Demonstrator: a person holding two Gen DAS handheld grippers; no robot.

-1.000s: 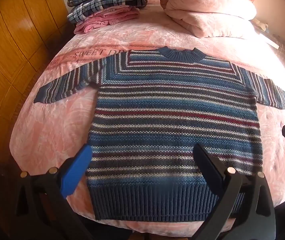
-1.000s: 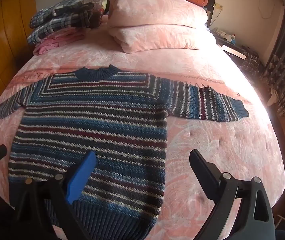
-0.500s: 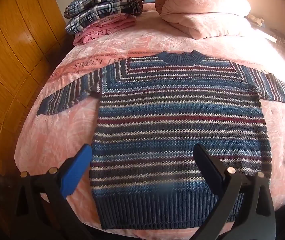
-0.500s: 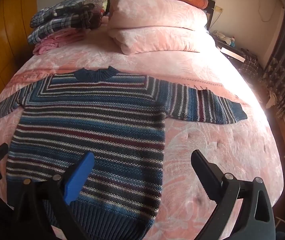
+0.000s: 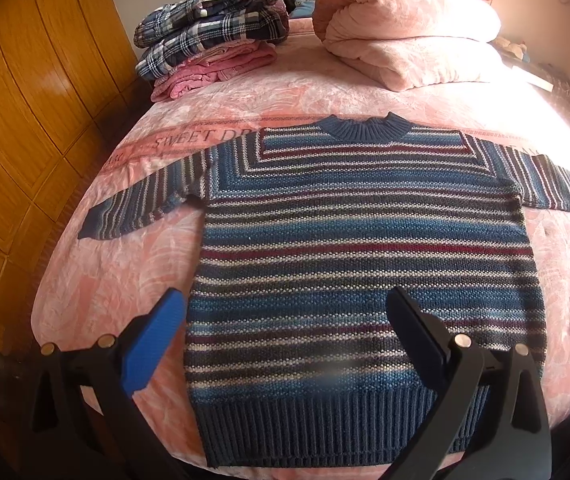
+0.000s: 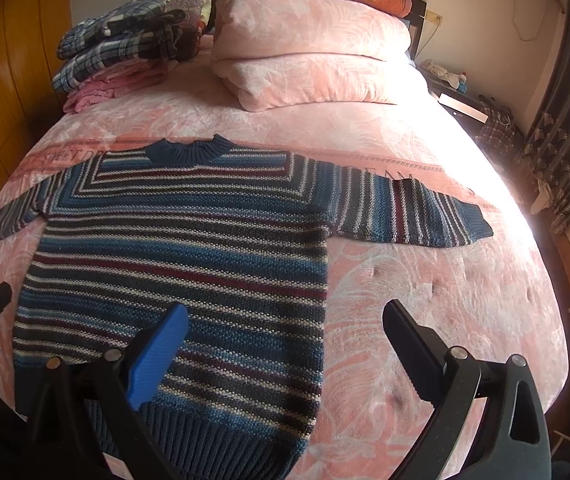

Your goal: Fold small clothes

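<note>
On the bed (image 5: 97,280): striped knit sweater (image 5: 365,248) lies flat, sleeves spread.
Left tool (image 5: 285,320): jaws apart, empty, above the hem.
Right tool (image 6: 285,332): likewise agape, empty.
Technique: pinch sleeve cuffs, fold inward evenly.

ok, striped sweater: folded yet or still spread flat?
Spread flat. The striped sweater lies face-up on the bed, both sleeves out sideways, hem and collar uncovered, no fold anywhere. Both hand-held grippers hover open, holding nothing.

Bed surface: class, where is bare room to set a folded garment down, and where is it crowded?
Bare bedspread lies right of the striped sweater, below its sleeve; a smaller patch lies under the other sleeve. The head end is crowded: clothes stack and folded quilt.
</note>
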